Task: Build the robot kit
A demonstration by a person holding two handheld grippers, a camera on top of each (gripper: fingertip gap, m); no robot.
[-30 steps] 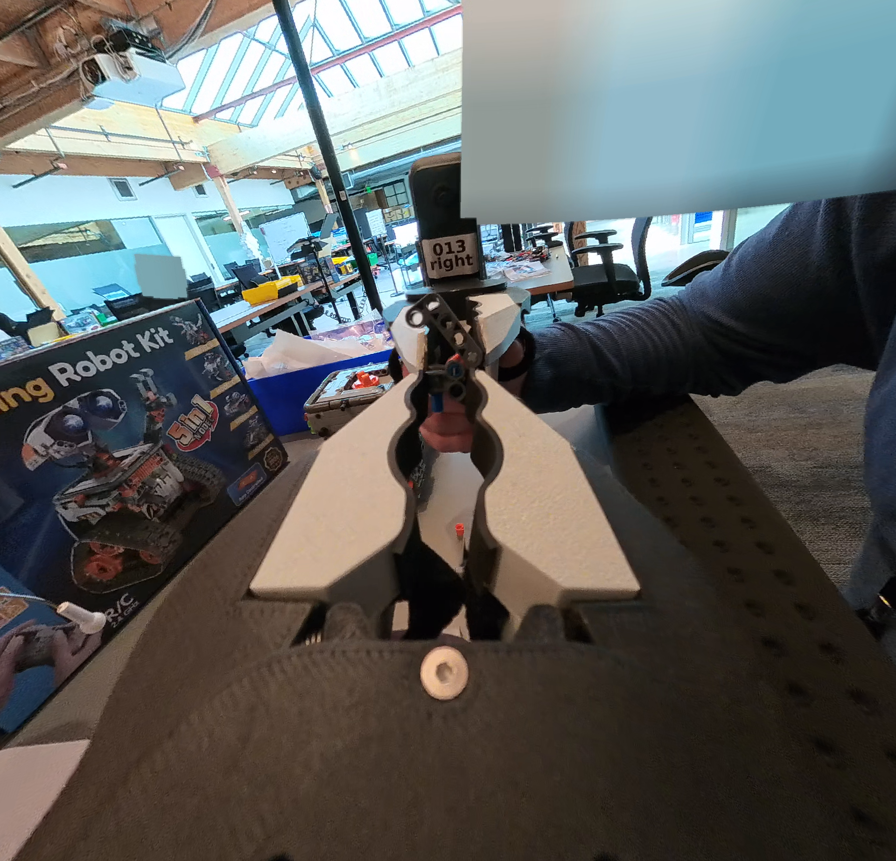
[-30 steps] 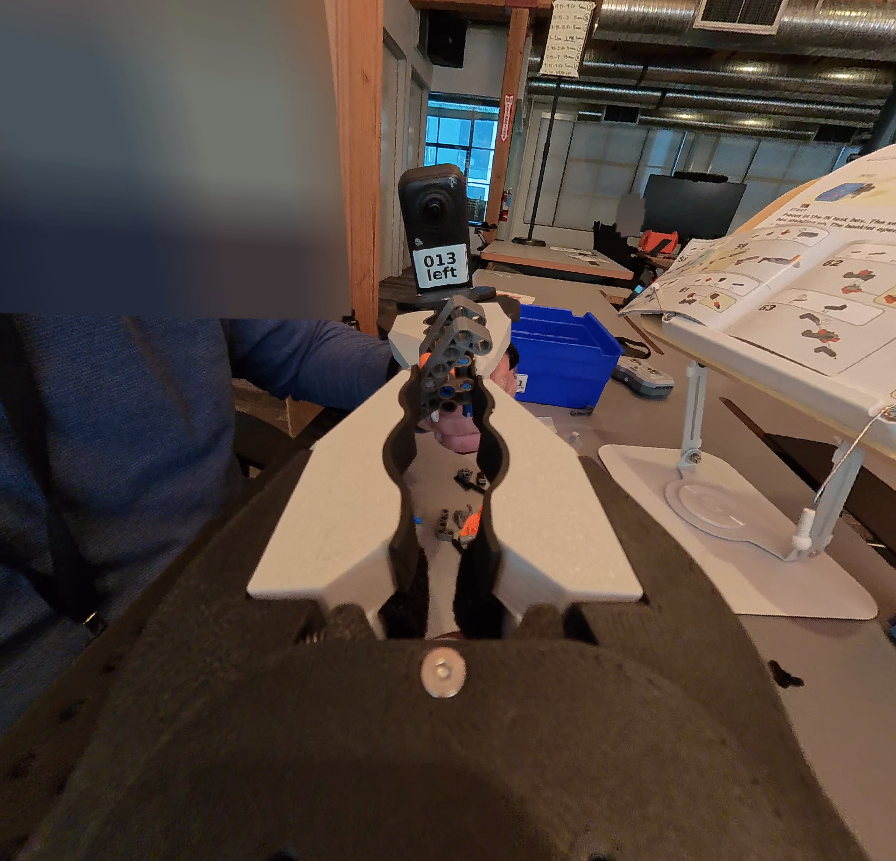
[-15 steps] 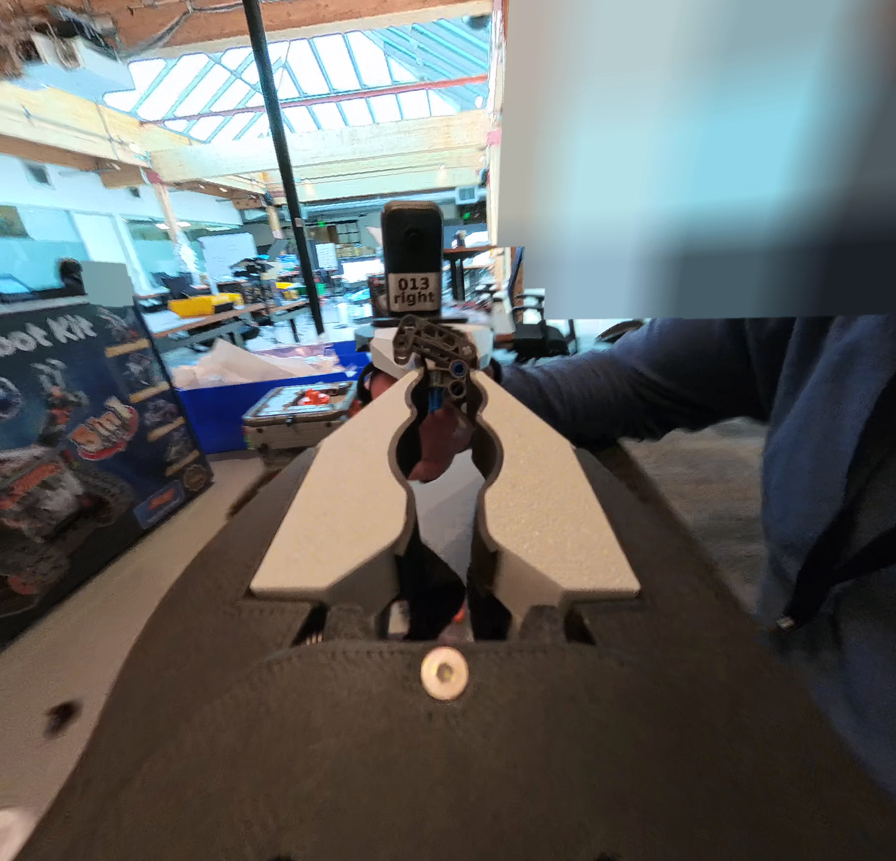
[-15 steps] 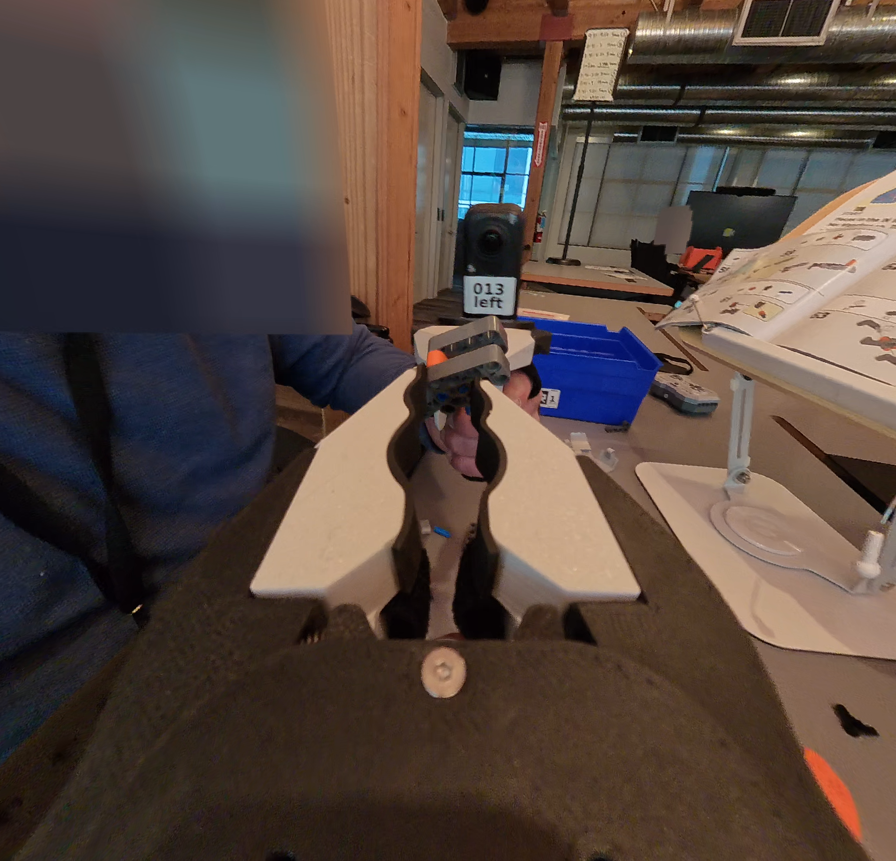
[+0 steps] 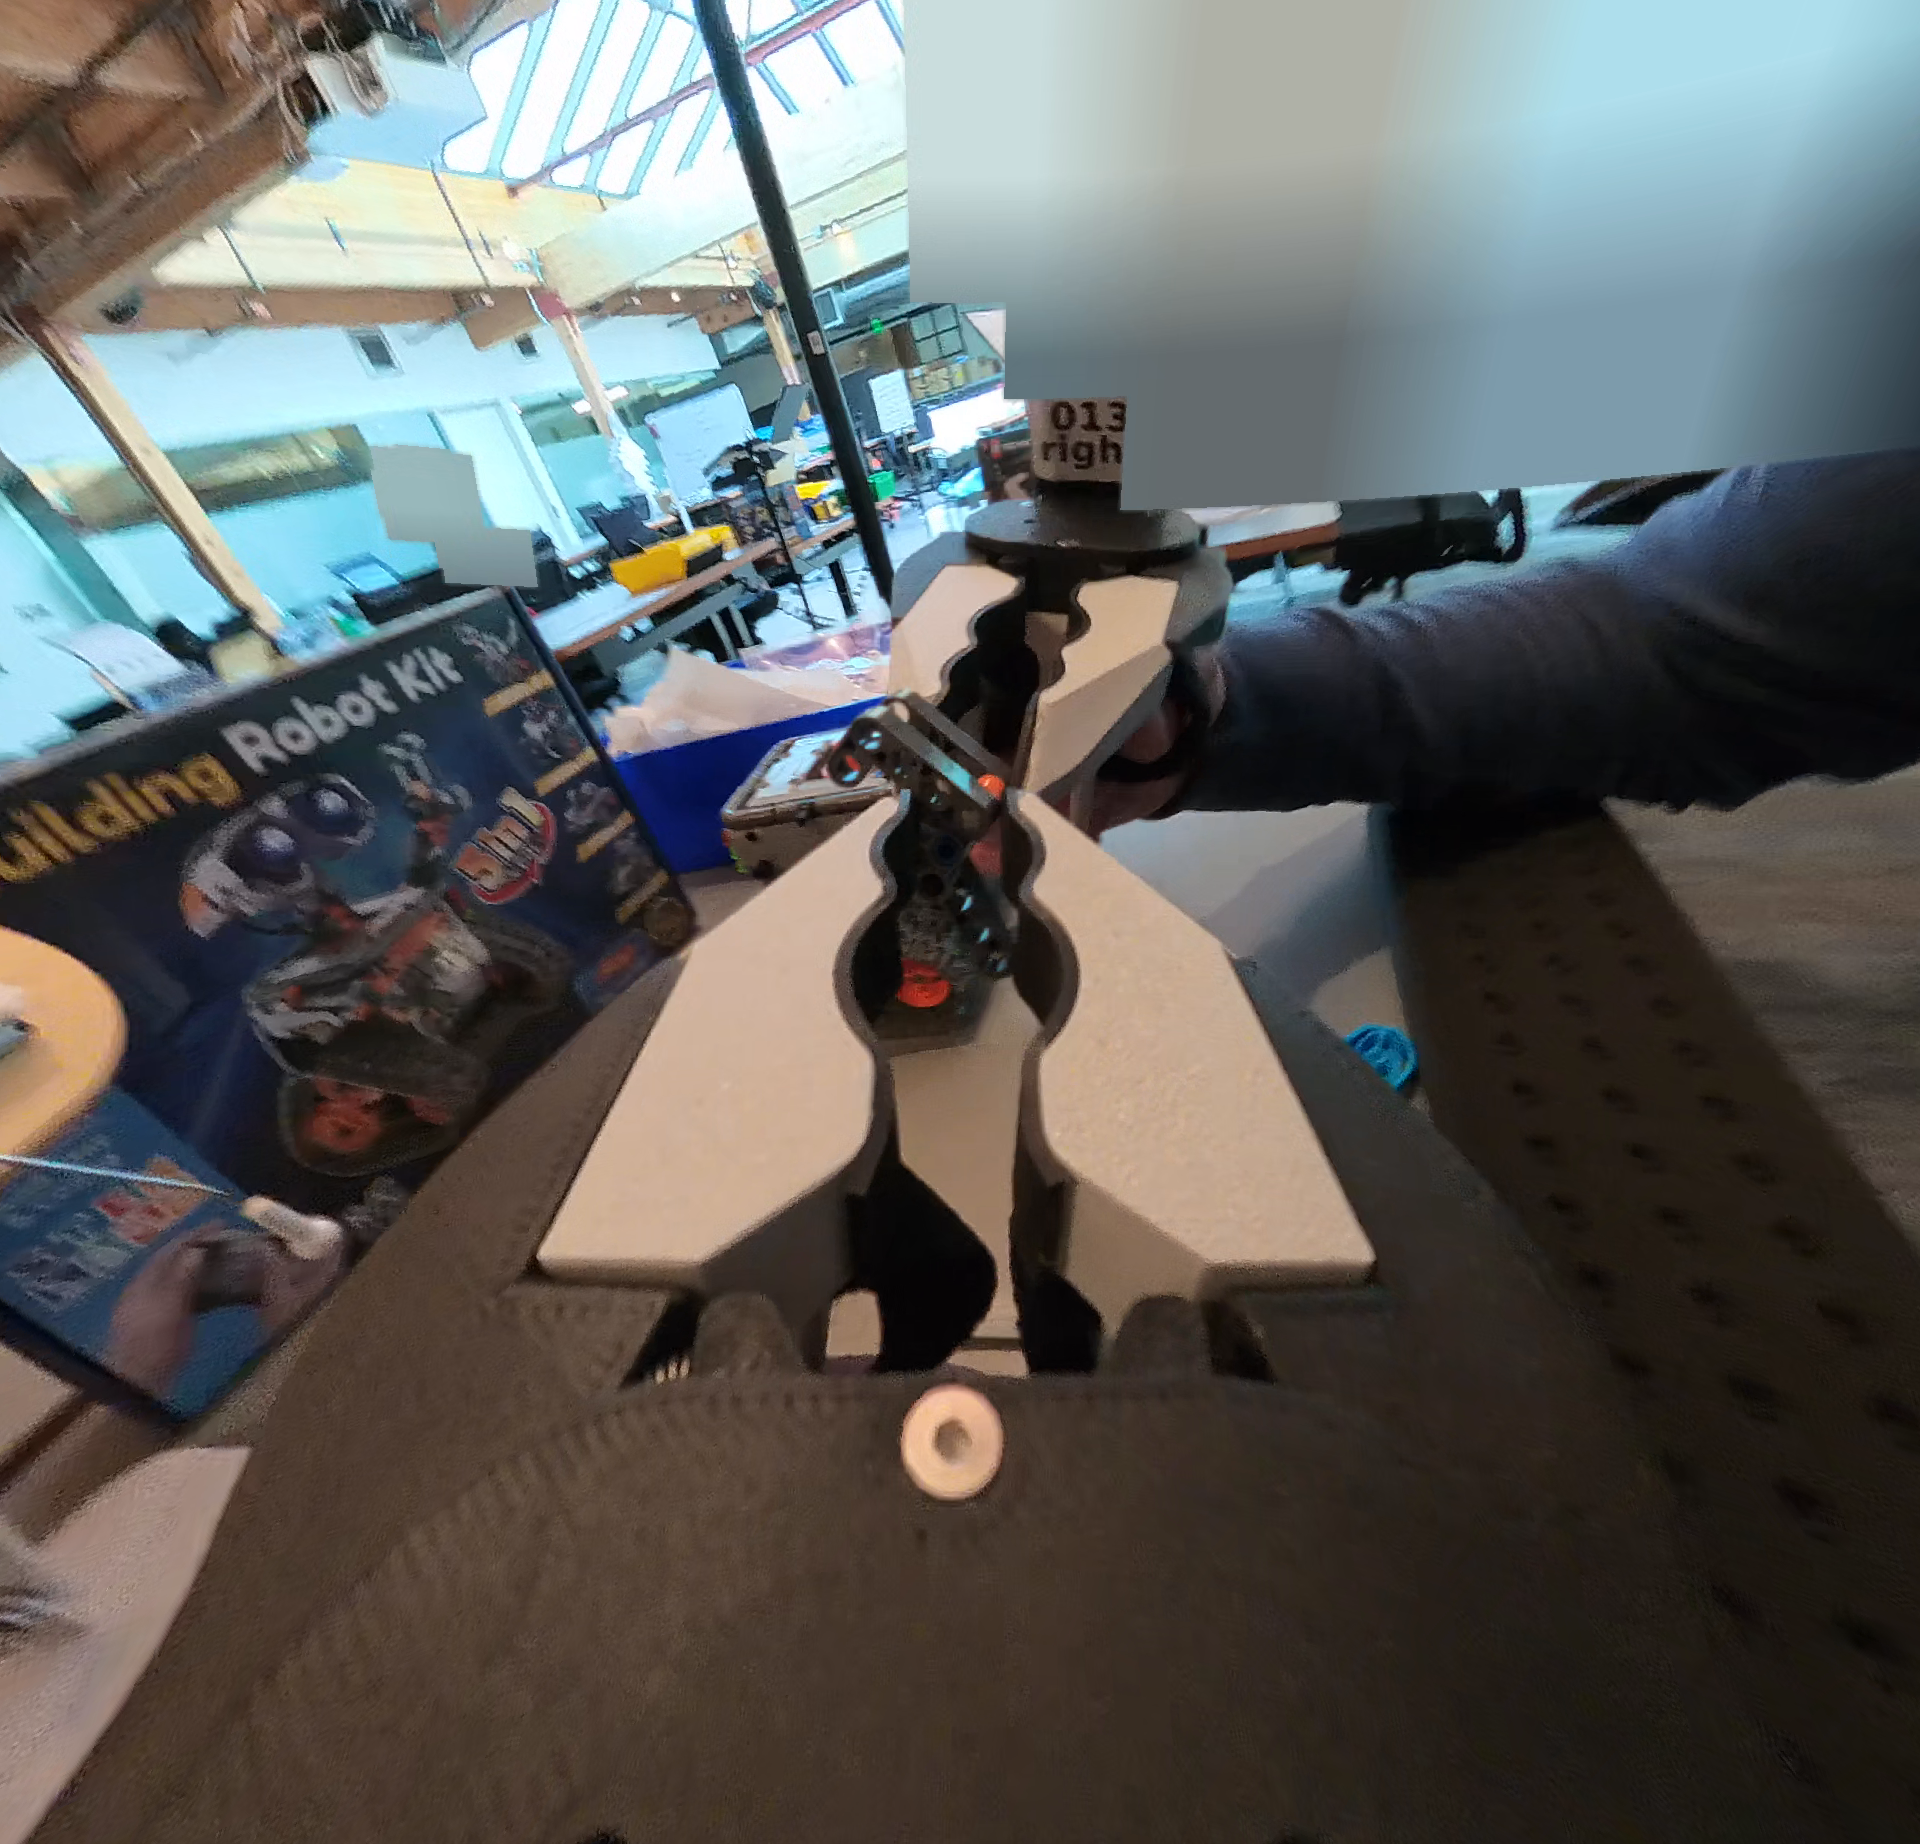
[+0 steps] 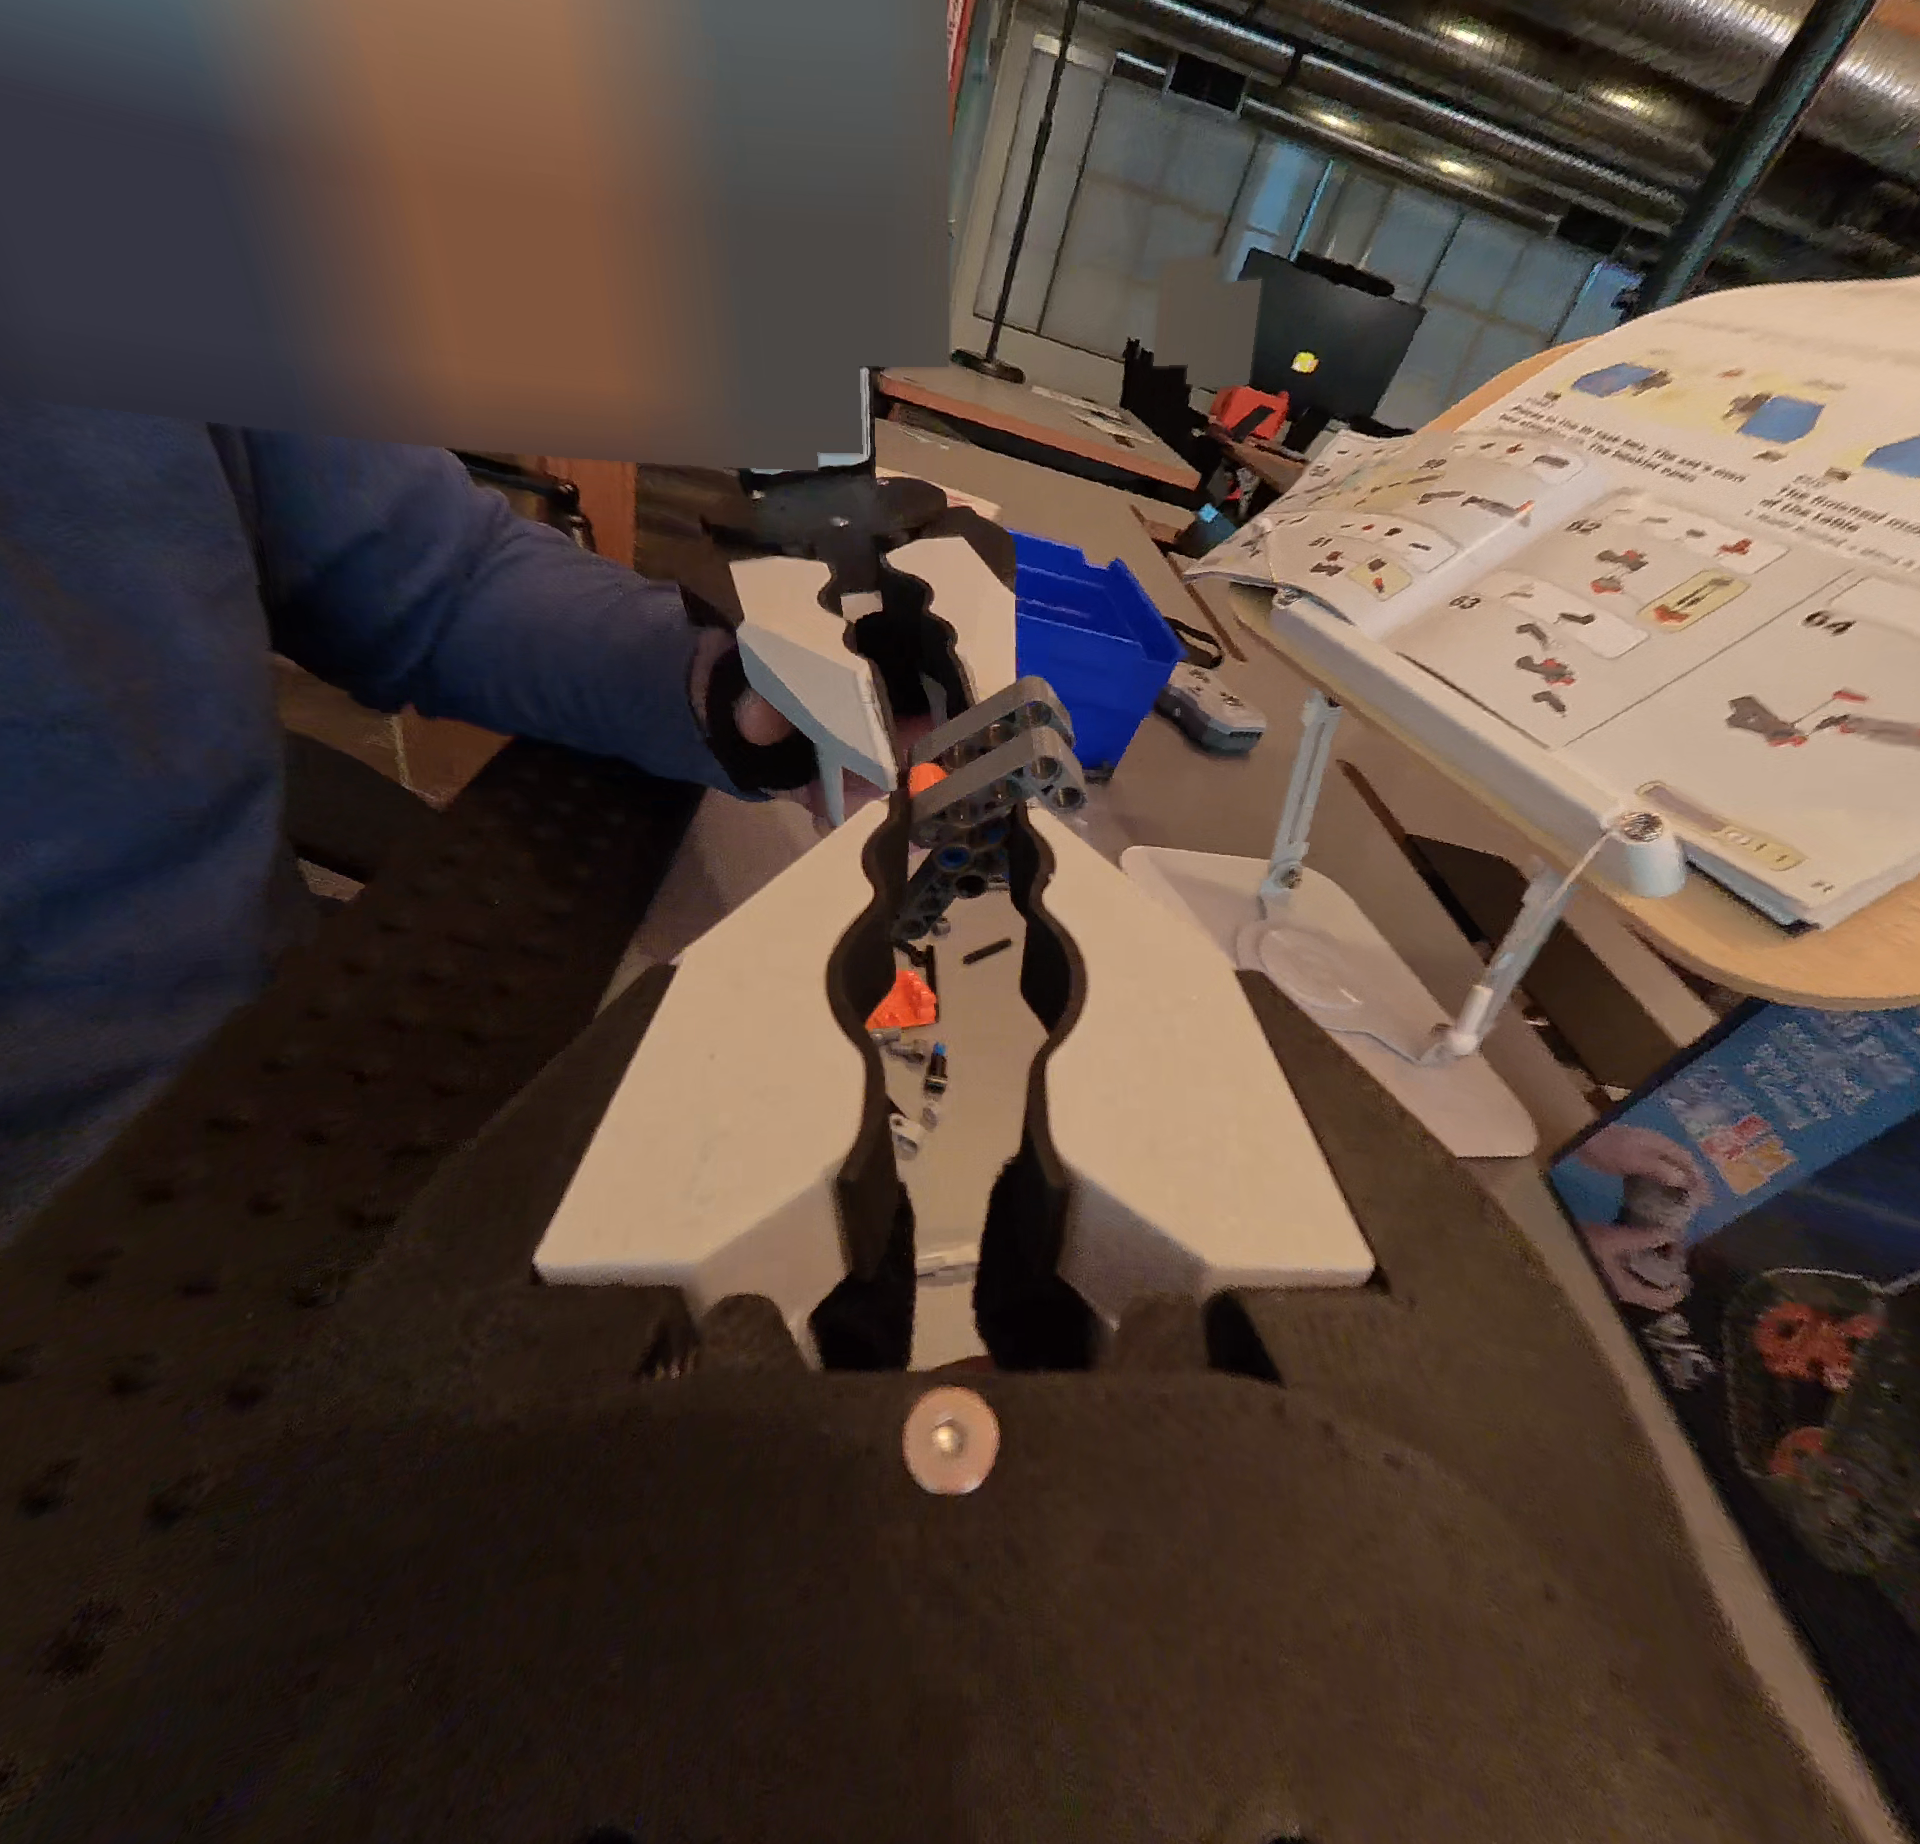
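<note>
- Assembly of grey perforated beams with blue pins and an orange piece sits up in the air between both grippers, above the worktop.
- Left gripper: fingers nearly closed, clamping the lower part of the assembly at the tips.
- Right gripper: fingers narrowly parted, pinching the same assembly from the opposite side; grey beam ends stick out past its tips.
- Handling, as a judgement: light, rigid plastic, smooth so it may slip or twist; pin joints could pop apart under squeeze. Best hold looks like the flat beam faces, not the pins or the orange part.
- Left wrist view only: kit box standing at left, blue bin with white paper behind it, small blue wheel on the worktop, sleeve behind the right gripper.
- Right wrist view only: open instruction booklet on a white stand, loose small parts on the worktop under the fingers, second blue bin.
</note>
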